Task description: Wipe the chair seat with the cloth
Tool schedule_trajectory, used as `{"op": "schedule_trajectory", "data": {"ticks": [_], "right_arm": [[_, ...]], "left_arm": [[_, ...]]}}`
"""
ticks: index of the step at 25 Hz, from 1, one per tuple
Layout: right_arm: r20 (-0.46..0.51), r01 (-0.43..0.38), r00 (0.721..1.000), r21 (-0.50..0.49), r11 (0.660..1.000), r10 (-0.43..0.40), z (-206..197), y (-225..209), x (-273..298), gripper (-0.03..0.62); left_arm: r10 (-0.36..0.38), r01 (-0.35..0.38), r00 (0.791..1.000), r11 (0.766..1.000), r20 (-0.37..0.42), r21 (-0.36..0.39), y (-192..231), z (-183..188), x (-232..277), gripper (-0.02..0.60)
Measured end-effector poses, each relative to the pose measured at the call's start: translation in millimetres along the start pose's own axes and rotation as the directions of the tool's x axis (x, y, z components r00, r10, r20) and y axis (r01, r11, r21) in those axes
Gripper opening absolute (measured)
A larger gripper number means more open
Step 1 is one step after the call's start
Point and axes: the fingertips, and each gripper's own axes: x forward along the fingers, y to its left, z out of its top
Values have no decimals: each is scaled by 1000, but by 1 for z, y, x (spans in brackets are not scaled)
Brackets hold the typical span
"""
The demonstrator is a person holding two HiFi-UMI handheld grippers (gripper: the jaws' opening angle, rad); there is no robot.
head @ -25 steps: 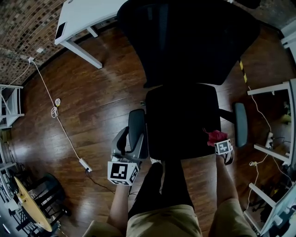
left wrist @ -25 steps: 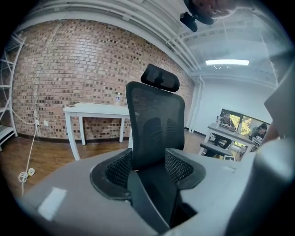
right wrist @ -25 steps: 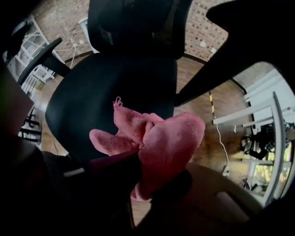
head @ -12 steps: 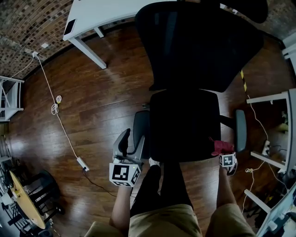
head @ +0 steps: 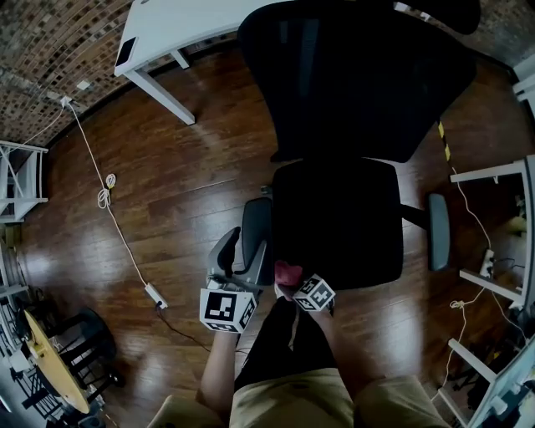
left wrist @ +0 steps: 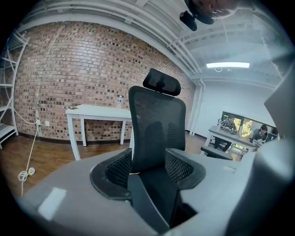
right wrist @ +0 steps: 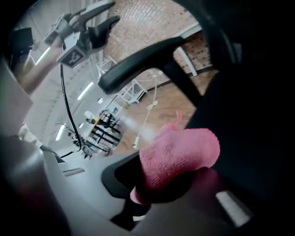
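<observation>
Pink terry cloth [head: 288, 272], bunched into a short wad, is clamped between the jaws of the right gripper [head: 298, 282]. It sits at the front edge of the black chair seat [head: 343, 217], at the corner nearest the armrest [head: 251, 238] on the person's left. The wad's long axis follows the line of the jaws. Its rounded free end points away from the person and slantwise toward that armrest, and its other end is buried in the grip. In the right gripper view the wad shows against the dark seat, but whether it presses on the surface cannot be told. The seat's fore-and-aft line runs from the person toward the tall mesh backrest [head: 351, 75], which stands upright at the far side. A second armrest [head: 436, 242] flanks the seat on the person's right. The left gripper [left wrist: 147, 170] hangs just outside the left armrest, apart from the seat. Its jaws stand wide and grip nothing, and the backrest and headrest [left wrist: 161, 83] are framed in the gap between them. The chair stands on a dark wooden floor [head: 167, 184]. A pale cable [head: 109, 217] trails across the boards toward a brick wall [head: 50, 42], and a white tabletop [head: 167, 25] sits beyond the backrest to the left.
</observation>
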Motion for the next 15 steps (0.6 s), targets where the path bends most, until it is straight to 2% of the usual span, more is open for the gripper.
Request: {"op": "schedule_trajectory", "data": {"ticks": [1, 2, 3, 5, 7, 8, 9, 11, 13, 15], "right_arm": [[-48, -32, 998, -7, 999, 32, -2, 8, 17, 32], [-100, -27, 995, 3, 1000, 28, -11, 6, 26, 32], [-140, 7, 990, 38, 999, -1, -22, -5, 28, 32], [-151, 85, 987, 158, 984, -61, -43, -33, 11, 34], [-155, 183, 976, 228, 956, -150, -68, -64, -26, 34], [-175, 258, 960, 253, 932, -219, -88, -84, -53, 34], [-194, 345, 934, 292, 892, -298, -111, -106, -87, 34], [-221, 503, 864, 397, 767, -452, -154, -146, -170, 34], [-251, 605, 790, 468, 644, -559, -194, -177, -249, 35], [-313, 694, 708, 473, 542, -633, -232, -201, -311, 35]], "left_arm": [[1, -1, 1000, 1000, -7, 4, 1, -1, 1, 204], [-1, 1, 1000, 1000, -14, 9, 0, -3, 2, 204], [-7, 7, 1000, 1000, -21, 13, -1, -5, 3, 204], [-21, 22, 999, 1000, -26, 23, -4, -3, 6, 204], [-32, 33, 999, 999, -25, 36, -6, 2, 8, 204], [-38, 39, 999, 998, -25, 40, -9, 3, 10, 204], [-46, 47, 999, 998, -26, 40, -13, 4, 13, 204], [-67, 68, 997, 997, -26, 39, -24, 1, 18, 204], [-87, 88, 996, 995, -25, 38, -37, -1, 22, 204], [-101, 102, 994, 994, -32, 38, -45, -1, 23, 204]]}}
